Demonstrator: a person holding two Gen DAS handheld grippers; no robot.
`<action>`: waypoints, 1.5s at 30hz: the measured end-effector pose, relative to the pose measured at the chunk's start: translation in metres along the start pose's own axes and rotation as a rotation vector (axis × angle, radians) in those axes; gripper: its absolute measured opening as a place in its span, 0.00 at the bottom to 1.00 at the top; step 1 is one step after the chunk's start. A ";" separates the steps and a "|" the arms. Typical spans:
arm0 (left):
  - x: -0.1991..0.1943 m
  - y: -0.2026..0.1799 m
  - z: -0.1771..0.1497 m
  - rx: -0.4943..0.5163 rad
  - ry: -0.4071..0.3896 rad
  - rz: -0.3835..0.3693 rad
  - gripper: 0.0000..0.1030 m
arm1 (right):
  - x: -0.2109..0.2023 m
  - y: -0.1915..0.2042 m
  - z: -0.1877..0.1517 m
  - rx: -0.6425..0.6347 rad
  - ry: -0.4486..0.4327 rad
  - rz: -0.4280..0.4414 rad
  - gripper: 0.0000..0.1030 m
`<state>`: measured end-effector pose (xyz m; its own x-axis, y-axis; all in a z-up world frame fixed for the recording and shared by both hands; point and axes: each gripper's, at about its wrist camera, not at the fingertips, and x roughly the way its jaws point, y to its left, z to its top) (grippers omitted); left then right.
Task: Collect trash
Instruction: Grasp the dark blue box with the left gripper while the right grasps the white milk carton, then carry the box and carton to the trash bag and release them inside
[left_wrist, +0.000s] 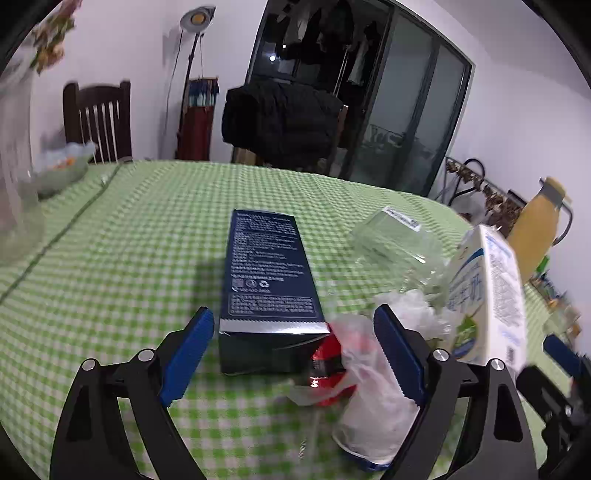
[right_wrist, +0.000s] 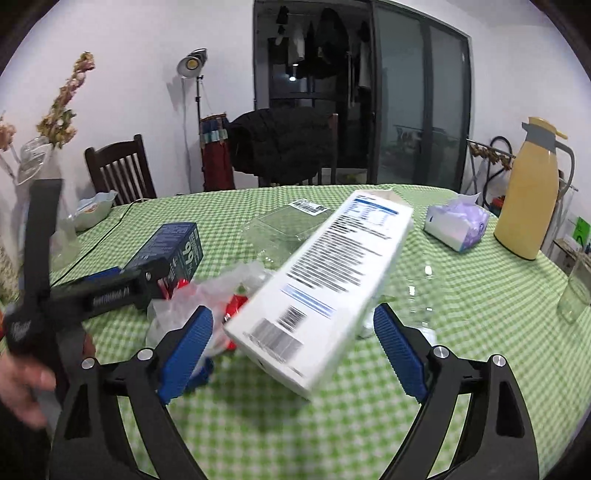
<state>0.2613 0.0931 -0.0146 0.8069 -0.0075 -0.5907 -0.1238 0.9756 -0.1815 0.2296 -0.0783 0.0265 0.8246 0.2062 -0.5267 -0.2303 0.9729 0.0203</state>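
One green-checked table (right_wrist: 461, 314) carries one white carton (right_wrist: 325, 280) at centre, one dark blue box (left_wrist: 266, 273) at nine o'clock and one plastic bag (left_wrist: 369, 373). Two grippers, left gripper (left_wrist: 295, 354) and right gripper (right_wrist: 293, 354), hover with fingers spread, gripping nothing.

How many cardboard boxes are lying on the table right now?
2. A dark blue box lies flat mid-table; a white carton sits tilted to its right, by the crumpled plastic. More may be hidden.

One dark blue box (left_wrist: 266, 273) at twelve o'clock; one white carton (right_wrist: 325, 284); one clear plastic tray (left_wrist: 395, 240); one tissue pack (right_wrist: 456, 223); one yellow jug (right_wrist: 532, 192) at two o'clock; two chairs (right_wrist: 118, 171).
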 end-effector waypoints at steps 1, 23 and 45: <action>0.003 -0.001 -0.001 0.019 0.008 0.025 0.83 | 0.006 0.005 0.001 0.000 0.003 -0.015 0.83; -0.001 0.019 0.001 -0.012 0.025 0.112 0.58 | 0.026 -0.030 -0.025 0.088 0.122 -0.063 0.76; -0.092 0.006 0.027 -0.111 -0.229 0.188 0.57 | -0.090 -0.093 0.029 0.078 -0.128 0.120 0.70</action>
<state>0.2016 0.1061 0.0599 0.8715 0.2324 -0.4318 -0.3350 0.9252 -0.1782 0.1919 -0.1843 0.0969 0.8540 0.3280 -0.4038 -0.2943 0.9447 0.1449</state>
